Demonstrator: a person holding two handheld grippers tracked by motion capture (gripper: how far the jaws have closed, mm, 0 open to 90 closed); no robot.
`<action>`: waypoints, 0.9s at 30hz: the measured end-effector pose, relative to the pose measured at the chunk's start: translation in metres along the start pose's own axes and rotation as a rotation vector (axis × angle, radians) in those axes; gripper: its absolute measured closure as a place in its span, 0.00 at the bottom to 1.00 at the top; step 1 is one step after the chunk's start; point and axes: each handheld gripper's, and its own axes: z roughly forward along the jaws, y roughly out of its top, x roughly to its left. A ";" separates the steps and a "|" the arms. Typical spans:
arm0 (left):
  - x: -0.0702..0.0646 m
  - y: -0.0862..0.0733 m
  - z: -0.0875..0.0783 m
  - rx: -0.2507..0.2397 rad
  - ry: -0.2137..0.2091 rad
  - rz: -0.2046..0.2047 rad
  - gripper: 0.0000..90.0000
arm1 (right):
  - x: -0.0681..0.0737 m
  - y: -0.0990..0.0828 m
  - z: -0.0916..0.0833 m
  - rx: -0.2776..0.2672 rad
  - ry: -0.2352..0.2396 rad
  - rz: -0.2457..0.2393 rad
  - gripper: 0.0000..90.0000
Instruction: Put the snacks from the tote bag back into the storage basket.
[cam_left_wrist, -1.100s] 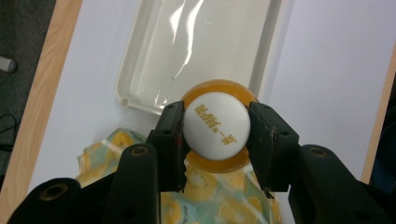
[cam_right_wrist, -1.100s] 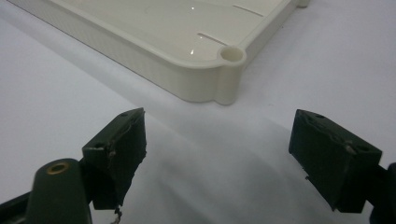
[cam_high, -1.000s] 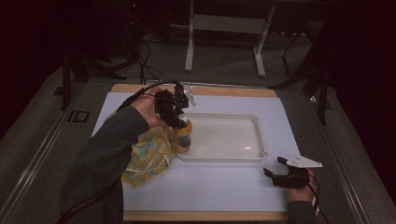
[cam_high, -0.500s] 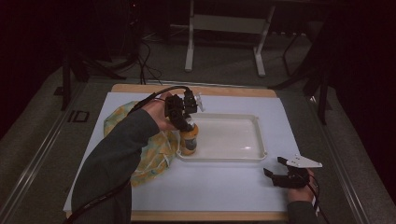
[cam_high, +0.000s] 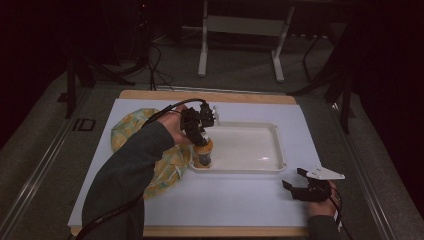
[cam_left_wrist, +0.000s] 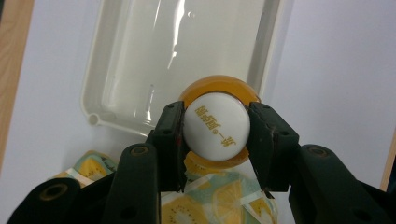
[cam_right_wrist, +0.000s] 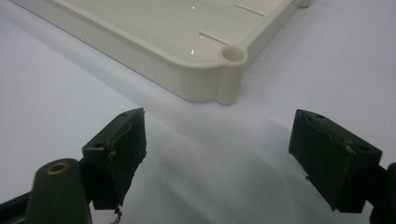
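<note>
While the left gripper (cam_left_wrist: 215, 135) is clamped on the bottle (cam_left_wrist: 215, 125) by its white cap, at the tray's (cam_high: 276, 150) near-left corner, the right gripper (cam_right_wrist: 217, 158) rests w/ jaws wide apart, near the tray's near-right corner.

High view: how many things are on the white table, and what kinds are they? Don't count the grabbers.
Bottle with orange contents and a white cap, held by the left gripper at the tray's edge: 1
Cream tray: 1
Yellow fruit-print cloth: 1
Total: 3
</note>
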 end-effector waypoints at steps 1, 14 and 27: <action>0.000 0.000 0.001 0.007 -0.001 0.000 0.66 | 0.000 0.000 0.000 0.000 0.000 0.001 0.20; -0.002 0.003 0.003 0.013 -0.007 -0.053 0.65 | 0.000 0.000 0.000 0.005 -0.002 -0.003 0.20; -0.003 0.011 0.004 0.045 -0.016 -0.147 0.65 | 0.001 0.000 0.001 0.011 -0.002 -0.004 0.20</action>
